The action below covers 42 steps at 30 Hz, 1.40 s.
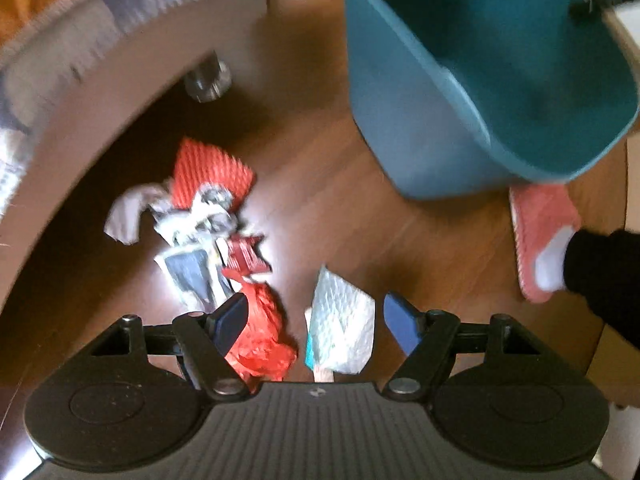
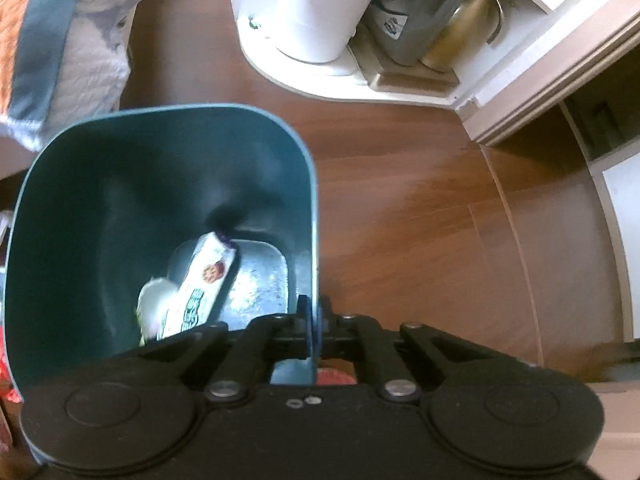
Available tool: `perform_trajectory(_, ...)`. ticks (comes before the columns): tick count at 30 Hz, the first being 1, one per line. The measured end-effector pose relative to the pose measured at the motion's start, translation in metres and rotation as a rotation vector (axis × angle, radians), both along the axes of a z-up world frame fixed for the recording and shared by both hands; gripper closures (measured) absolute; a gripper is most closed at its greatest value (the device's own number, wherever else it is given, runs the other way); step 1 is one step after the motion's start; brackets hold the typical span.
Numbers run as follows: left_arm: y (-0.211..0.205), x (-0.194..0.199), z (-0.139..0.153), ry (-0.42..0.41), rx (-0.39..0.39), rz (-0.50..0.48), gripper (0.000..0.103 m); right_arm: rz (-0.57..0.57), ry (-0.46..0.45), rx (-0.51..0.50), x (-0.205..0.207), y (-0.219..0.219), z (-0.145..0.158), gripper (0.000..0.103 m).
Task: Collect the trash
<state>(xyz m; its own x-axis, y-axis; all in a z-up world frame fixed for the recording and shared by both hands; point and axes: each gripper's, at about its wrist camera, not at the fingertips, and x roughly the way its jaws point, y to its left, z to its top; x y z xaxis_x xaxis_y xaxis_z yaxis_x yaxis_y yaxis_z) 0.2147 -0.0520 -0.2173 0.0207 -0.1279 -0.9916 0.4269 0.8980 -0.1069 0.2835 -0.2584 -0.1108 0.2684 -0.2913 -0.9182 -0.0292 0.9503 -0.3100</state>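
The left gripper points straight down at the wooden floor, its blue-padded jaws spread wide with nothing pinched between them. Directly under the gap lie a crumpled red plastic wrapper by the left finger and a white quilted packet toward the right finger, neither touched as far as I can tell. Farther out at about eleven o'clock from the gripper sits a loose heap of trash: a red ribbed wrapper, a crumpled whitish scrap, a blue-and-white packet and a small red striped piece, all bunched together (the blur makes the finer details hard to read). The bed edge curves over the heap at ten o'clock.

At one o'clock the teal bin hangs tilted above the floor, and a person's foot in a pink slipper stands just below it at three o'clock.

From the right wrist view, the right gripper has its jaws pressed together on the teal bin's rim at its near wall, pinching it. Inside the bin, at the bottom, lie a white printed packet and a white crumpled wad touching it. At twelve to one o'clock, a white shelf unit holds a white cylinder, a grey jug and a brass-coloured flask.
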Motion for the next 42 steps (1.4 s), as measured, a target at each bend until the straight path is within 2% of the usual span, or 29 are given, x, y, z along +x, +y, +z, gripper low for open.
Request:
perform_trajectory(4, -0.011, -0.004, -0.045, 0.061, 0.021, -0.032, 0.029, 0.043, -0.007, -0.023, 0.012, 0.002, -0.004, 0.098)
perform_trajectory(9, -0.021, -0.011, -0.102, 0.163, 0.031, -0.067, 0.029, 0.041, -0.009, 0.01, 0.016, -0.016, -0.01, 0.097)
perform_trajectory(15, -0.035, -0.03, -0.158, 0.262, 0.1, -0.129, 0.029, -0.112, -0.04, 0.092, 0.011, -0.043, -0.025, 0.095)
perform_trajectory(18, -0.038, -0.031, -0.173, 0.288, 0.093, -0.111, 0.029, -0.117, -0.038, 0.111, 0.012, -0.048, -0.03, 0.095)
perform_trajectory(25, -0.052, -0.04, -0.199, 0.301, 0.112, -0.116, 0.029, -0.015, -0.043, 0.032, 0.018, -0.033, -0.037, 0.093)
perform_trajectory(30, -0.057, -0.049, -0.221, 0.299, 0.193, -0.129, 0.029, 0.009, -0.047, 0.009, 0.018, -0.03, -0.038, 0.093)
perform_trajectory(36, -0.05, -0.042, -0.225, 0.287, 0.202, -0.091, 0.03, 0.005, -0.053, 0.013, 0.019, -0.03, -0.037, 0.092)
perform_trajectory(37, -0.047, -0.039, -0.224, 0.284, 0.201, -0.078, 0.041, 0.007, -0.053, 0.011, 0.019, -0.03, -0.038, 0.092)
perform_trajectory(38, -0.044, -0.036, -0.223, 0.284, 0.205, -0.064, 0.048, 0.008, -0.053, 0.009, 0.019, -0.03, -0.038, 0.091)
perform_trajectory(40, -0.035, -0.029, -0.221, 0.286, 0.211, -0.019, 0.072, 0.011, -0.053, 0.006, 0.019, -0.029, -0.038, 0.091)
perform_trajectory(42, -0.025, -0.021, -0.217, 0.306, 0.182, 0.041, 0.079, 0.008, -0.054, 0.008, 0.019, -0.029, -0.038, 0.091)
